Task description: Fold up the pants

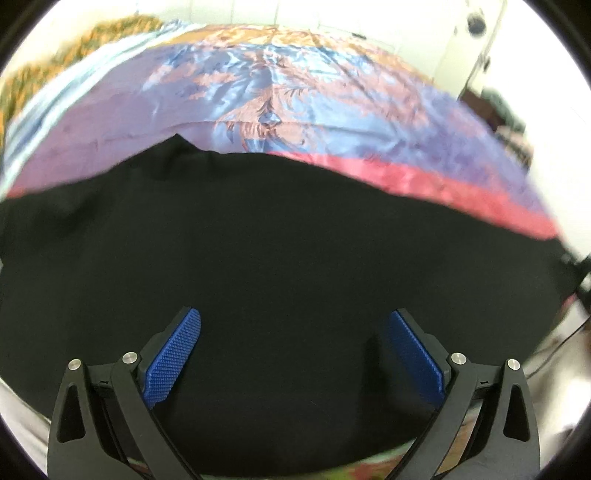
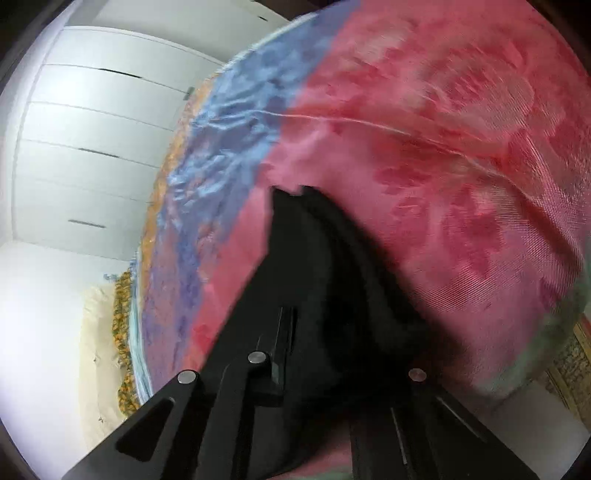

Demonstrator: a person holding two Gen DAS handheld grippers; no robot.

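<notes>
Two blue pads (image 1: 173, 356) sit closest in the left wrist view, one on each finger of the left gripper (image 1: 293, 325). The fingers stand wide apart. Nothing is between them. Right under them lie the black pants (image 1: 280, 236). The pants are spread out flat and fill most of this view from side to side. The far edge of the pants has a little bump on the left.

The pants lie on a shiny bedspread (image 1: 295, 92). It has blue, purple and pink patches, and a red-pink band runs along the edge of the pants on the right. Behind the bed is a white wall (image 1: 369, 14).

In the right wrist view, the right gripper (image 2: 314, 295) is pressed together on a bunch of the black pants (image 2: 332, 251). The black cloth is bunched up between the fingers and covers them, so the pads are hidden. The cloth pokes out past the tips and droops over to the right. Around it is the pink part of the bedspread (image 2: 461, 166). A white cupboard (image 2: 92, 129) with dark slots stands to the left.
</notes>
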